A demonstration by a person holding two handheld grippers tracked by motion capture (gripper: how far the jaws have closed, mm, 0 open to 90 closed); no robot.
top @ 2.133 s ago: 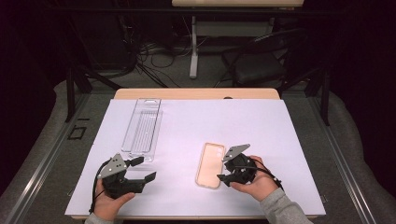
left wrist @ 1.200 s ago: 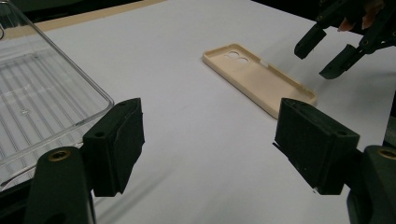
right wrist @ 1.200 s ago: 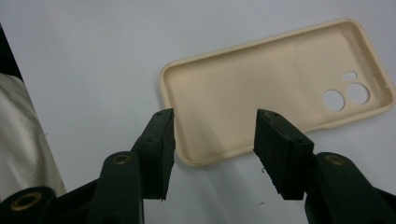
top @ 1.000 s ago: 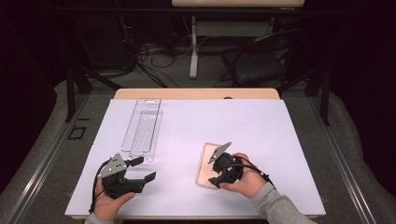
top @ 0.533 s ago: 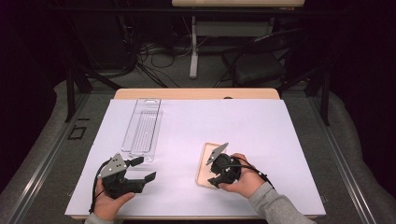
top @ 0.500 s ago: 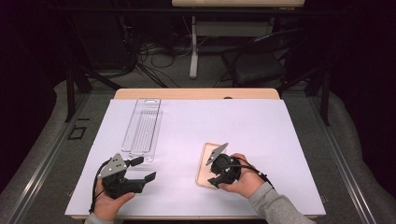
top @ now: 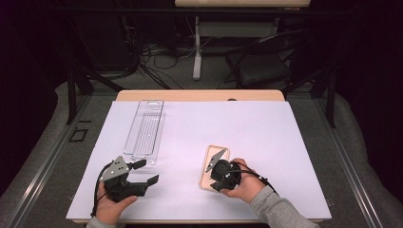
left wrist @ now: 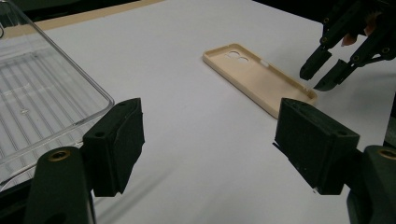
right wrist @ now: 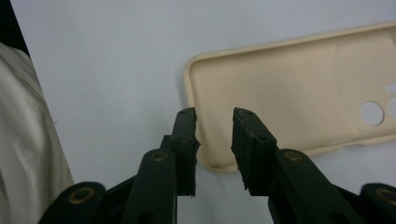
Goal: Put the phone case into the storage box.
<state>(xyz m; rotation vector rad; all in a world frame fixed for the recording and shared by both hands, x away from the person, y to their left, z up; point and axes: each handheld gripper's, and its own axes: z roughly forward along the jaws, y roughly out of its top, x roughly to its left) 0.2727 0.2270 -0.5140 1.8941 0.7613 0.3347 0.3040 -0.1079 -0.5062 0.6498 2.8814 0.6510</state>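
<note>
Grippers sit at the near edge of the white sheet. The left gripper rests wide open on nothing. The right gripper has just been narrowing its jaws astride the near corner rim of the beige phone case, with a gap remaining. Farther left lies a clear plastic tray.

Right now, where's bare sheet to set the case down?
Free: the wide stretch right of the phone case, and the strip between the clear tray and the case. Crowded: the near edge, with the left gripper and right gripper.
</note>
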